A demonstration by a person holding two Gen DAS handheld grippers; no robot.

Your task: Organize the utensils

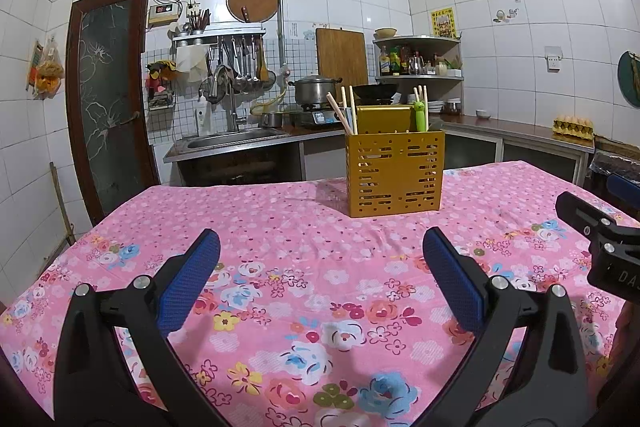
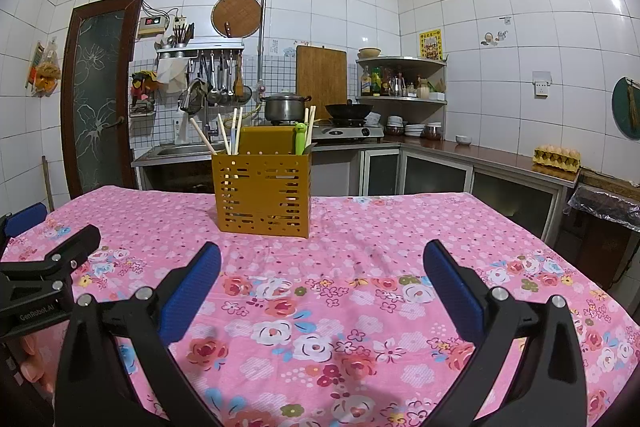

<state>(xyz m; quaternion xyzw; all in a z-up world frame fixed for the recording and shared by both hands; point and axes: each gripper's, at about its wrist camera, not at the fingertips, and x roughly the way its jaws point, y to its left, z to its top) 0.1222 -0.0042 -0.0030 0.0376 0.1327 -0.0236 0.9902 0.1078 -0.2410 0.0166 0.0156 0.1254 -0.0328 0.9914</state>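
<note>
Pink floral tablecloth (image 1: 304, 211); steel pot (image 1: 314, 90) (lidded), black wok (image 2: 348, 110); egg tray (image 2: 557, 157)

A table covered by a pink cotton cloth printed with flowers (image 1: 280, 227) carried a single thing: a mustard-yellow, square, slotted metal utensil caddy (image 1: 395, 174). The caddy stood upright on the cloth, toward the table's far edge, with bare cloth around it.

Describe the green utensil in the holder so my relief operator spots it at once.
On the pink floral tablecloth stands a yellow slotted holder. At its right end, among pale chopsticks, a green utensil sticks up: the only green piece, with a frog-like head.
</note>
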